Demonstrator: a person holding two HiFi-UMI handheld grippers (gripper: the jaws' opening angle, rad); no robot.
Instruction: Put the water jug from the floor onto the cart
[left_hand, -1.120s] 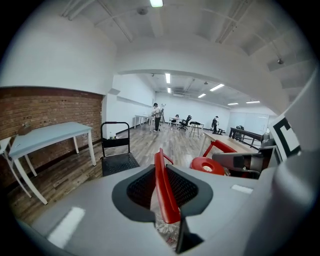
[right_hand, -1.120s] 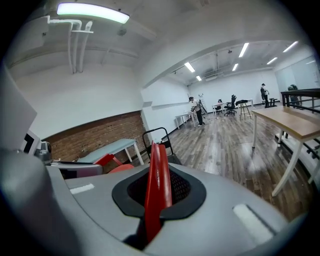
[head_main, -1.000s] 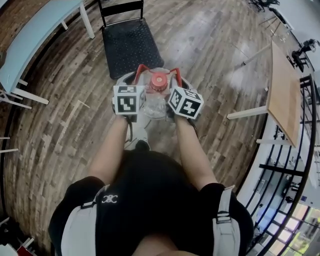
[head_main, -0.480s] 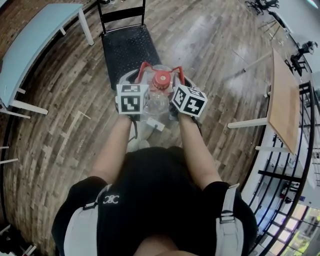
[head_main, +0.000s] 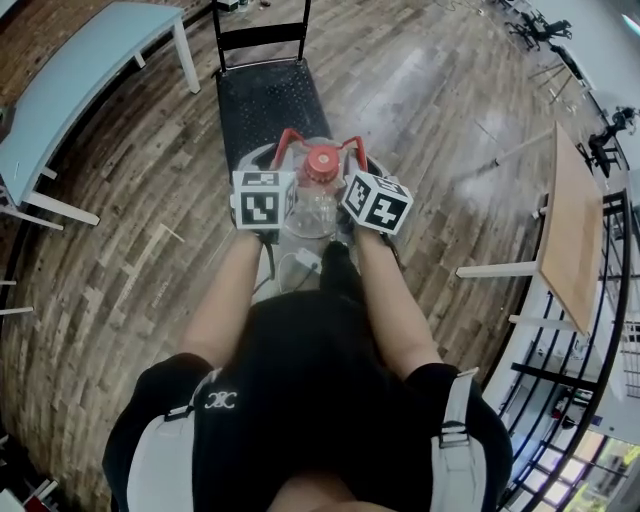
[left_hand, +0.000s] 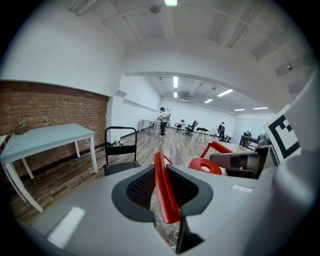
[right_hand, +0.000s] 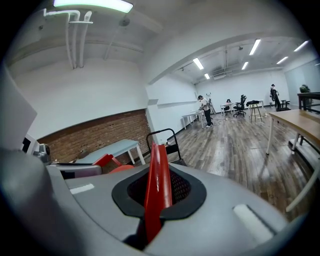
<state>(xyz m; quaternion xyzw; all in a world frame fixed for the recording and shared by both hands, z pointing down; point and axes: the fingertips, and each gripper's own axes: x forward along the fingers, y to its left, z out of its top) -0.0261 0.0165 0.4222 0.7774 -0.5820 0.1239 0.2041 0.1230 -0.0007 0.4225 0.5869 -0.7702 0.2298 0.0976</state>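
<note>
Closest to the person, the left gripper (left_hand: 162, 191) has its dark ribbed pads pressed on a thin red plastic carrying handle (head_main: 285, 142). The right gripper (right_hand: 157, 192) is clamped the same way on the matching red handle (head_main: 351, 144) on the other side. Between them hangs the clear plastic water jug with a round red cap (head_main: 312, 205), held up by those two handles and off the wood-plank floor (head_main: 140, 250). The person's dark shoe (head_main: 336, 272) is planted just behind it.

The jug sits at the near end of the black flat-deck cart with an upright black push bar (head_main: 268, 100). From above, its top overlaps the near edge of the deck, but it is not clear whether its base is over the deck or just short of it. The deck beyond the jug is bare up to the push bar at the far end.

Left of the cart, a strip of bare floor separates it from the long pale-blue table on white legs (head_main: 70, 90). Right of the cart the floor is open for a wide stretch. The light wooden table on white legs (head_main: 572, 235) stands well apart, with a black metal railing (head_main: 600, 330) beyond it. Past the cart's push bar, the left gripper view shows a long open room with people (left_hand: 162, 120) far off.
</note>
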